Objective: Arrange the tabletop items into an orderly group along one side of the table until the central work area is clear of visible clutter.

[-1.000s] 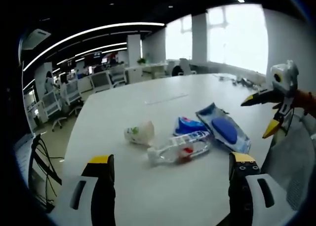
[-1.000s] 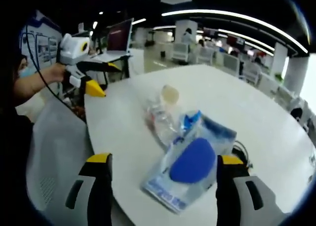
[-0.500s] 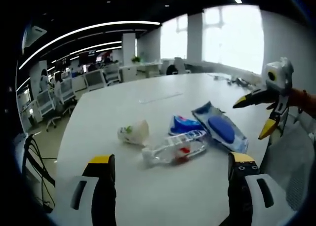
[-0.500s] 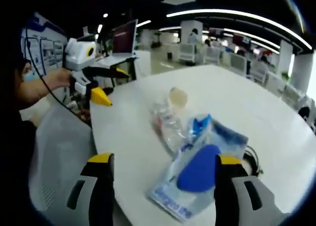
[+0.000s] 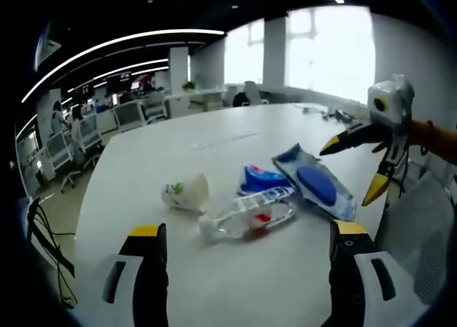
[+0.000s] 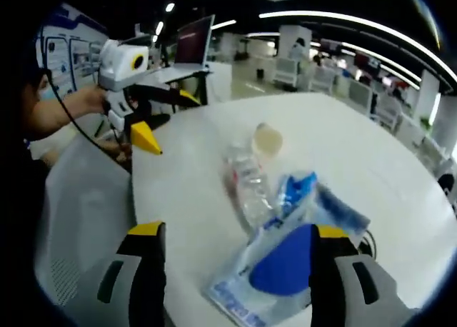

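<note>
Left gripper view: both grippers, left gripper [image 5: 246, 252] and right gripper [image 5: 357, 166], hover empty, jaws spread, over the table [image 5: 143, 170].

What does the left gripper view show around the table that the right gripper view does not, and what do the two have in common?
Left gripper view alone: bright windows behind the table, and the right gripper hanging open above the table's edge.

Right gripper view alone: an open laptop on a stand beyond the table, and the left gripper, open, held in a hand.

Both: the white table, and on it the clear plastic bottle lying on its side, the wipes pack with a blue lid, the small blue packet and the crumpled paper cup.
</note>
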`<state>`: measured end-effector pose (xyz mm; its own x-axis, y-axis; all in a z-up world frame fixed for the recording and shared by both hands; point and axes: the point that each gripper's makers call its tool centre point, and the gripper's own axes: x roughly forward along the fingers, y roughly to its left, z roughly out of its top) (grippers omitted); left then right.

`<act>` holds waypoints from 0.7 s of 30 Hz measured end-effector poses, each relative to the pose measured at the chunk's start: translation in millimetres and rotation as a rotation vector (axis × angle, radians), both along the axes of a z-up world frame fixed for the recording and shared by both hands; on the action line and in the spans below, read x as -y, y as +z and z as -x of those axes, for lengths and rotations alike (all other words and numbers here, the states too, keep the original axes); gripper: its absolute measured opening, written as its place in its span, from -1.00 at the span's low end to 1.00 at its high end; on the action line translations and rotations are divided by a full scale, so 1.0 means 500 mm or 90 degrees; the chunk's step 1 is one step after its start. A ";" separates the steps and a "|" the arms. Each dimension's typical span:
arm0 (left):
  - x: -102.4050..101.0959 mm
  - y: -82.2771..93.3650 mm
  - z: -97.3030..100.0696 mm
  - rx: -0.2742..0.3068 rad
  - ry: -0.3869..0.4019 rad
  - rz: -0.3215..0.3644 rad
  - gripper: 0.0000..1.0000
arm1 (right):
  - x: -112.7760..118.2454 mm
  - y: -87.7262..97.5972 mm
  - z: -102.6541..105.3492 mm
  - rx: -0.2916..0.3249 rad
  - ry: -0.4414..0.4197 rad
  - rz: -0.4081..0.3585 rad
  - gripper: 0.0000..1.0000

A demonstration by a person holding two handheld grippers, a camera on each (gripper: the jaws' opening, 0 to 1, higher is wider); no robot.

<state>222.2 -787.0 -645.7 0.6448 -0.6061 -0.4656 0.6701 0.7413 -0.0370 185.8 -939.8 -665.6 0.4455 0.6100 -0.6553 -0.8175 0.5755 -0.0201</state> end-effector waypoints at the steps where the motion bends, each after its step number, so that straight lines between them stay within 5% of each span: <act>1: 0.000 -0.001 -0.002 -0.001 -0.001 -0.001 0.86 | -0.001 -0.003 -0.003 0.001 0.005 0.006 0.61; 21: 0.014 -0.018 -0.036 -0.006 -0.015 0.005 0.85 | -0.042 -0.023 -0.081 0.006 0.052 0.019 0.47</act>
